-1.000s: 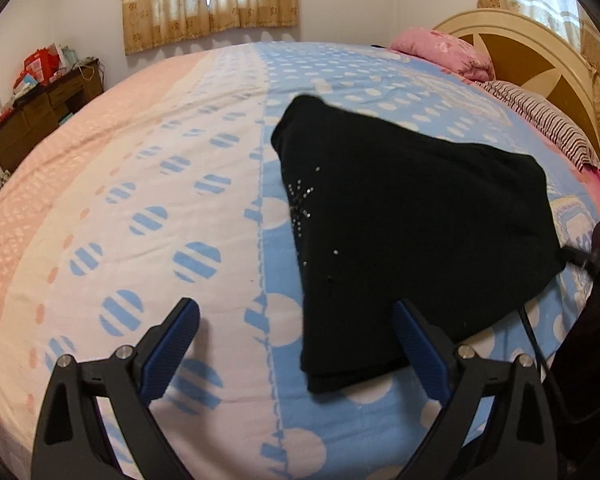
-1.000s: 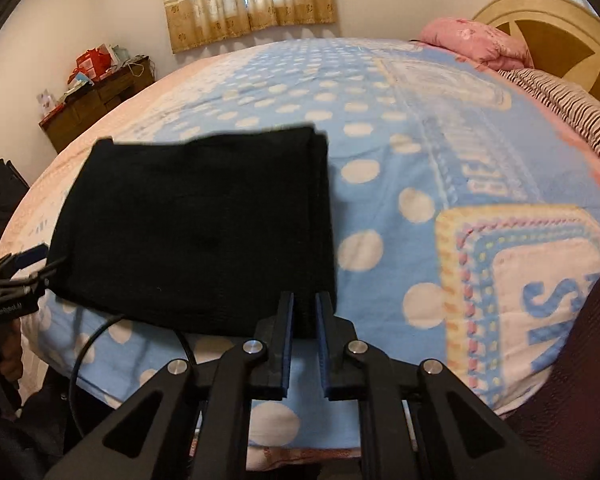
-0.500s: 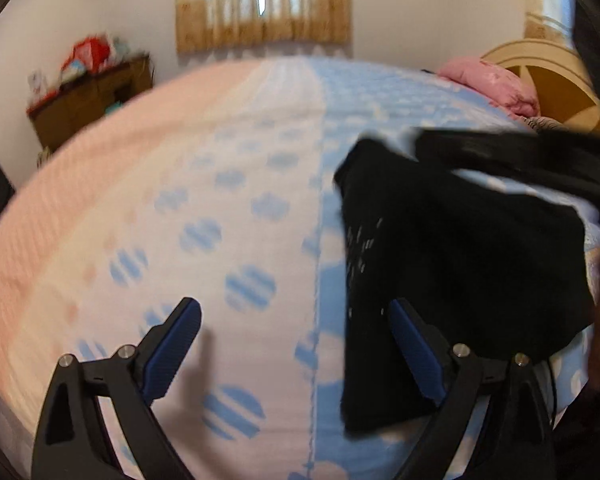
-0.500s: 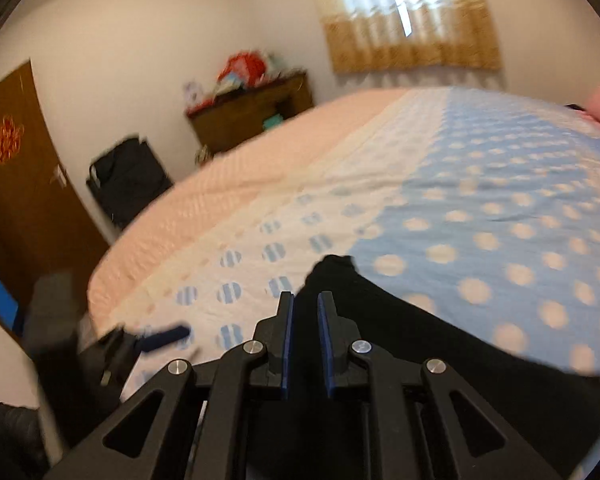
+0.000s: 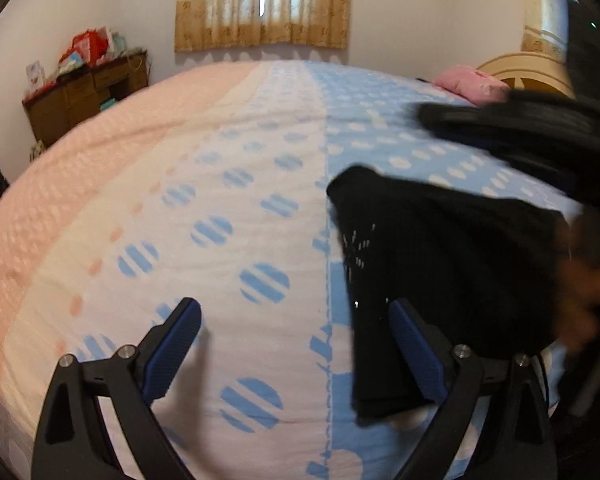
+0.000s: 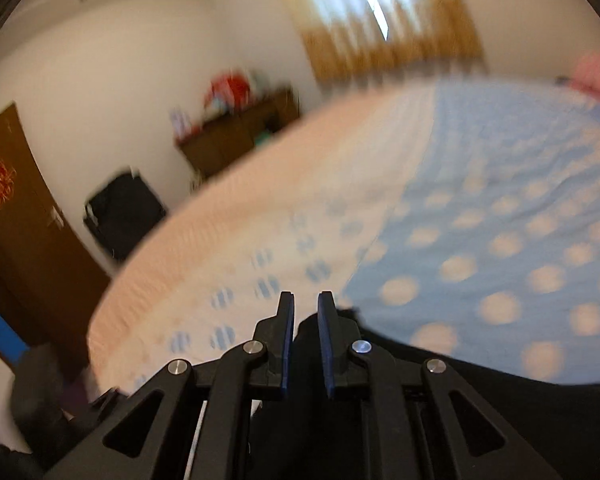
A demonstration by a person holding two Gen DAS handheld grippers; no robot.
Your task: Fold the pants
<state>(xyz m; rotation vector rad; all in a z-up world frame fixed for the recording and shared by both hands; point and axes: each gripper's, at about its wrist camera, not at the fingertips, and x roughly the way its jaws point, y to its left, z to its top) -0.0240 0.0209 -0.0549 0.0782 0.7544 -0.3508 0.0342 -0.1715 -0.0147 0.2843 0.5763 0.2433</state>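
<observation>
Folded black pants (image 5: pixel 452 280) on a dotted bedspread (image 5: pixel 228 208), left gripper (image 5: pixel 296 344) spread wide above it, holding nothing, right gripper (image 6: pixel 305 316) nearly closed, empty

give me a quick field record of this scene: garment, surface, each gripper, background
garment: black pants, folded into a flat stack near the bed's edge
surface: bed, cover of pink, white and blue bands with dots
left gripper: open, nothing between its fingers, right finger over the pants' edge
right gripper: nearly shut, above the pants; whether cloth is pinched cannot be told
background: curtained window, wooden cabinet, pink pillow
</observation>
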